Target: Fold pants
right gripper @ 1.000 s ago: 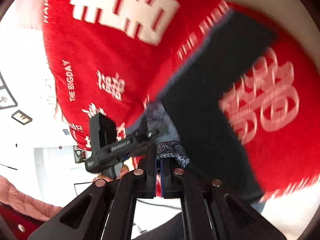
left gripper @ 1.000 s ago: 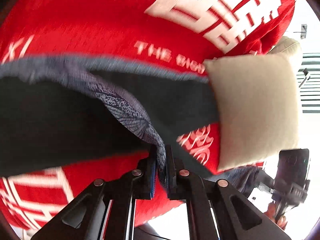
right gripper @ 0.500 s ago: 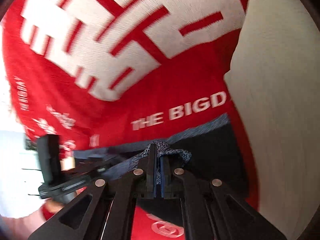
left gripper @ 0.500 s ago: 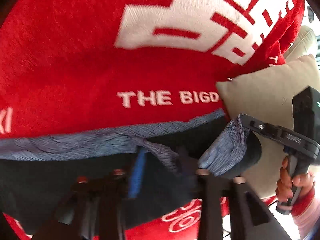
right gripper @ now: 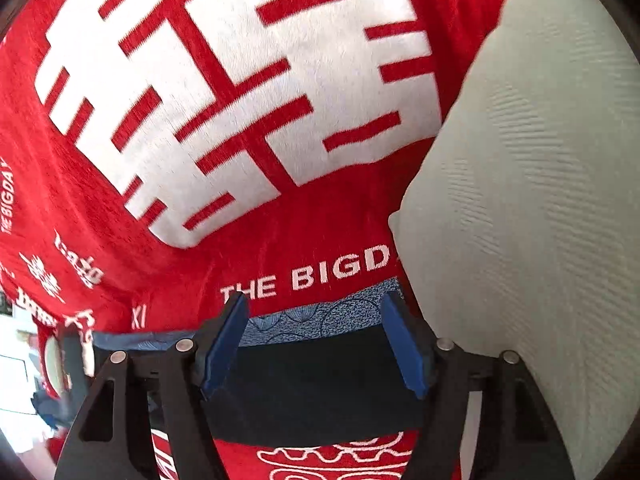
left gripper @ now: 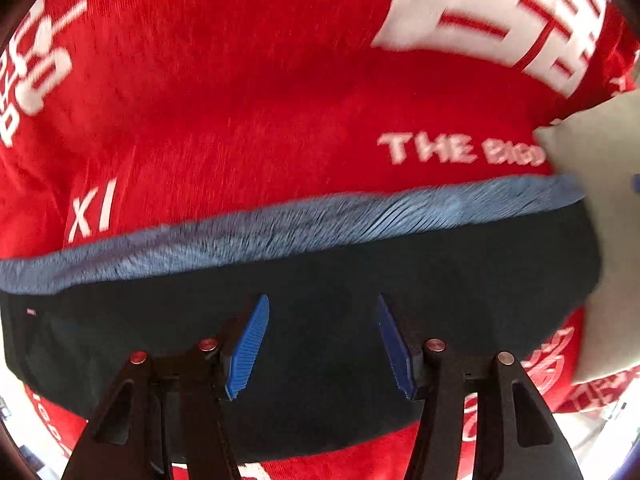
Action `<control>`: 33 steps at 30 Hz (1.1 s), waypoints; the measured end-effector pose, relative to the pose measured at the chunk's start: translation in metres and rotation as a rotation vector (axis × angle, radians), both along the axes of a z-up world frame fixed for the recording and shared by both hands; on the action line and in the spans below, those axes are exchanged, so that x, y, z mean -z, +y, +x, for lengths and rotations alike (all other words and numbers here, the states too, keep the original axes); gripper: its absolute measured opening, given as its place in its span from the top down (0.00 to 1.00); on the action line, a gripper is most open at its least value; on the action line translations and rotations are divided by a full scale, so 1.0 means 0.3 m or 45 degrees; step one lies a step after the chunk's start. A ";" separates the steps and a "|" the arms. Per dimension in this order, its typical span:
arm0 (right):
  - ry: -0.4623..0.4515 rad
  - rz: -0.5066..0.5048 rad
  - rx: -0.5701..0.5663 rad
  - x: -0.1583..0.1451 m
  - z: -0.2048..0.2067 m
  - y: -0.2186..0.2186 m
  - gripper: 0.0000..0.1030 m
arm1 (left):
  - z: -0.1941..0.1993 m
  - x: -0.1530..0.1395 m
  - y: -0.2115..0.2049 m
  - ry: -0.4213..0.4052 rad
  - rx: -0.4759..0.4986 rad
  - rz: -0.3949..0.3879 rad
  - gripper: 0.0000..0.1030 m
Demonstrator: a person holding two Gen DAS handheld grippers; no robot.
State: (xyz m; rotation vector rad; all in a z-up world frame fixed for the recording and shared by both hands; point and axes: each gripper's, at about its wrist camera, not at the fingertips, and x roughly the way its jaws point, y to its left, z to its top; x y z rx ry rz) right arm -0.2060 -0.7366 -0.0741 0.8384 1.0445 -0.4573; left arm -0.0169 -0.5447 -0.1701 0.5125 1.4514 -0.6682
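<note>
Two wrist-cam views, both looking down at dark navy fabric pants (left gripper: 340,280) w/ a blue patterned waistband strip (left gripper: 280,232), lying flat across a red fleece blanket w/ white printed characters & text (left gripper: 240,100). The pants sit as a wide dark band across the blanket, patterned edge on the far side, one end touching a beige ribbed cushion (right gripper: 520,200) at the blanket's right edge.

Left gripper (left gripper: 322,344): black arms, blue ribbed pads, jaws parted about halfway & opening, nothing between them; it hovers over the dark cloth, pads not pressing on it. Right gripper (right gripper: 316,344): same build, jaws wide & opening, empty, poised over the waistband end just beside the cushion.

Progress, judged from the layout: the pants look laid down in a folded band, so at least one fold seems done & released. Layers can't be counted from here. Likely left: smoothing, perhaps another fold across the band's length.
</note>
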 end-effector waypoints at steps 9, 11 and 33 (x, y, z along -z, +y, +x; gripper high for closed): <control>0.231 0.086 -0.196 0.237 0.053 0.132 0.68 | -0.025 0.084 0.030 -0.070 -0.069 0.025 0.25; 0.394 -0.017 -0.280 0.335 0.097 0.156 0.69 | -0.021 0.076 0.038 -0.064 -0.062 0.024 0.25; 0.182 0.153 0.068 0.240 -0.152 0.209 0.45 | 0.259 -0.007 0.362 -0.242 -0.288 0.085 0.05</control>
